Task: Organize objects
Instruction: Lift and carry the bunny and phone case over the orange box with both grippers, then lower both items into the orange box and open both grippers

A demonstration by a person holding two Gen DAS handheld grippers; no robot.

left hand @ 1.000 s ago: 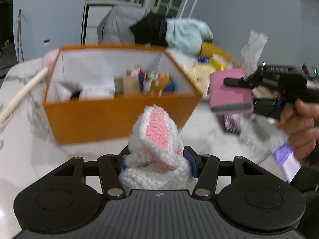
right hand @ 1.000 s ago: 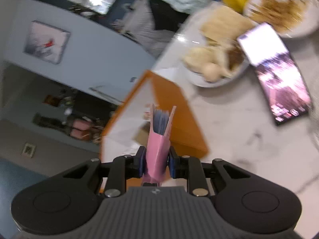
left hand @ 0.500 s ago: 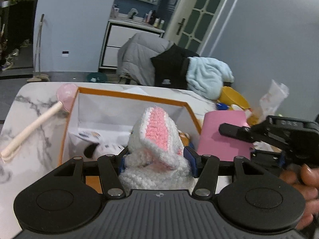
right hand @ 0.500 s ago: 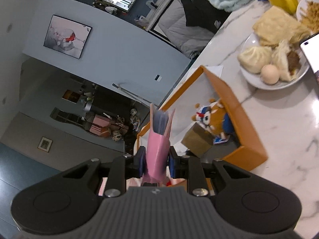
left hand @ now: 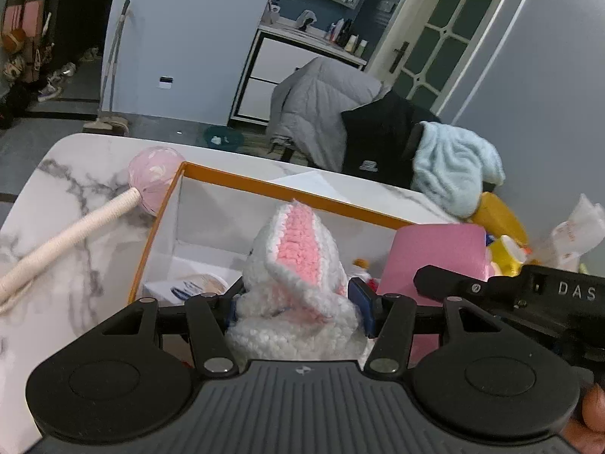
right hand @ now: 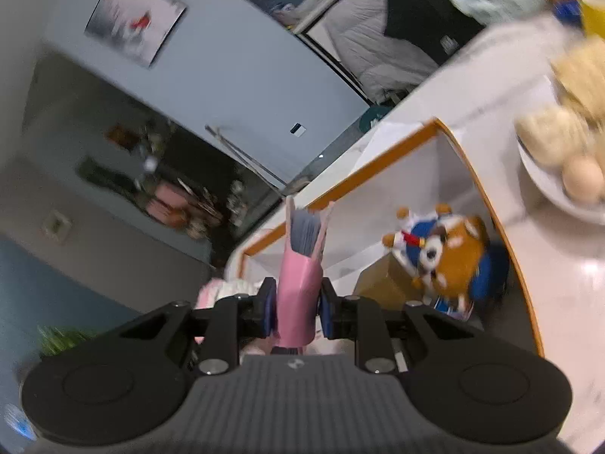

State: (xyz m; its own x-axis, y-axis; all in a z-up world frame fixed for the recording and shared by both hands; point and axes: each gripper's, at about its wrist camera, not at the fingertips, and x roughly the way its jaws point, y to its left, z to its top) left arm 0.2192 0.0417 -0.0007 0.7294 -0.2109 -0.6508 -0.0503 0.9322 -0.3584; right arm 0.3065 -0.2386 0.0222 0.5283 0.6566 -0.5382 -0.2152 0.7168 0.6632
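Left claw [left hand: 298, 308] grips crochet toy [left hand: 298, 265]; right claw [right hand: 295, 312] grips pink notebook [right hand: 300, 276]; orange box [right hand: 503, 234] holds plush [right hand: 450, 253].

A home: marble table [left hand: 72, 204], draped coats [left hand: 325, 113] (vanity [left hand: 302, 41] behind)

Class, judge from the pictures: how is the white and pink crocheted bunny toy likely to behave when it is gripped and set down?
The white and pink crocheted bunny toy is probably soft: its ear droops forward beside the left tongs. It likely squashes rather than slips, given the fuzzy yarn. Set down, it may slump instead of standing upright.
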